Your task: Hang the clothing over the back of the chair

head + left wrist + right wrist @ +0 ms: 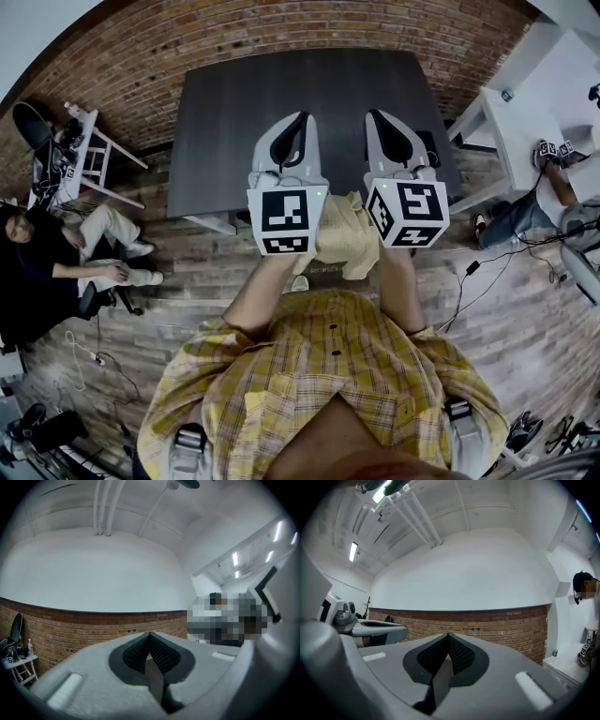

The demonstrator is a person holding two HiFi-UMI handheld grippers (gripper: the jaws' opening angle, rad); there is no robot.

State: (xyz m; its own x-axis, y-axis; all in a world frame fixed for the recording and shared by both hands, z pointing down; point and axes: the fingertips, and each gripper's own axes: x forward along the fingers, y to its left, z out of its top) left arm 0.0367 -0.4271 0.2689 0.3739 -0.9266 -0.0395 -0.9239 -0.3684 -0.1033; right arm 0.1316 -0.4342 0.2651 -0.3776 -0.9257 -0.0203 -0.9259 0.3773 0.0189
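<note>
Head view showed your left gripper (300,122) and right gripper (377,120), fingers together and empty, clothing (345,234) behind them; you likely needed to check its drape.

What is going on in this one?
A person in a plaid shirt stands facing a dark table, holding the left claw and right claw raised side by side. Both claws are shut with nothing between them, and they point toward the brick wall. A beige garment shows just below, between the two. What it rests on is hidden.
</note>
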